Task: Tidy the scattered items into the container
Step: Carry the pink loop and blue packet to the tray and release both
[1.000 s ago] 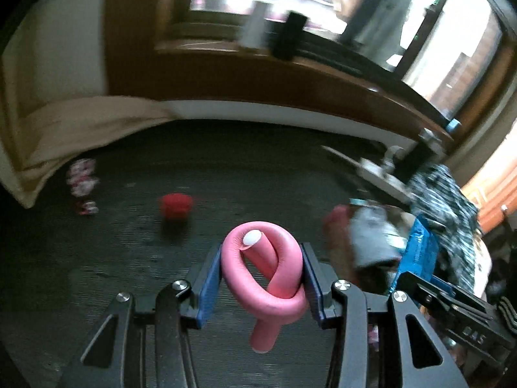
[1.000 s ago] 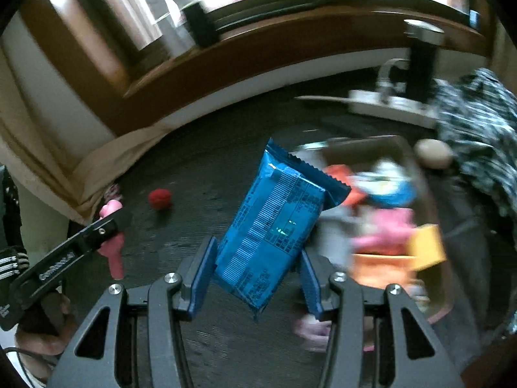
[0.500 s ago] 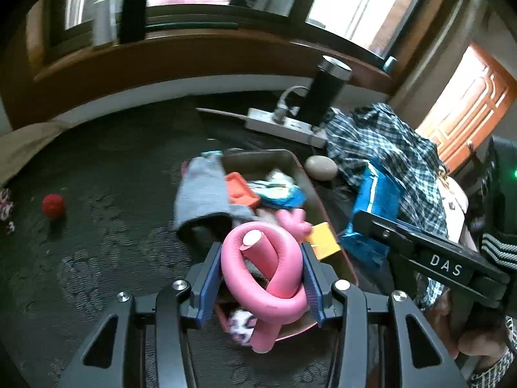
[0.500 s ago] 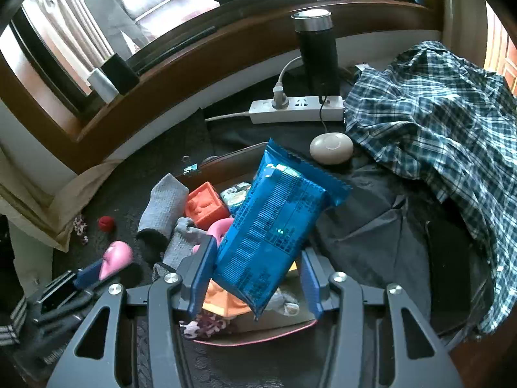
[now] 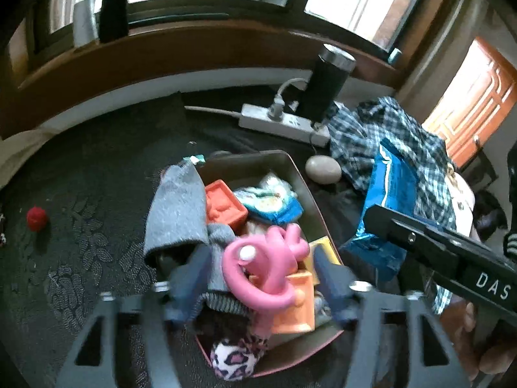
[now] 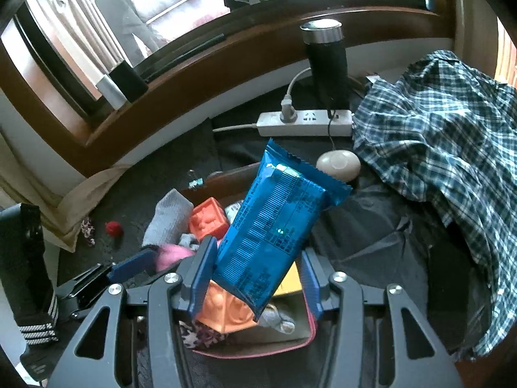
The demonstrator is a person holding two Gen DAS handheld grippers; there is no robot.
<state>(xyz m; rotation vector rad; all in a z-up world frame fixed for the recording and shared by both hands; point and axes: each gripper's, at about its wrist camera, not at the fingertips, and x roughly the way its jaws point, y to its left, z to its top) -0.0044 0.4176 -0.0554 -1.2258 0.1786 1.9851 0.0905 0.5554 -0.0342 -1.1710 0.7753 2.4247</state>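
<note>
Left gripper (image 5: 258, 278) opening over tray (image 5: 300, 174); pink loop (image 5: 258, 278) between jaws, pads parted from it, apparently dropping onto the pile. Best to spread fully, then lift straight clear. Right gripper (image 6: 255, 278) clamped on blue packet (image 6: 274, 223), poised above tray; release advisable only once centred. Loop: soft, knotted foam tube, white core end. Farther off: red ball (image 5: 36, 219) on carpet, uncollected.
</note>
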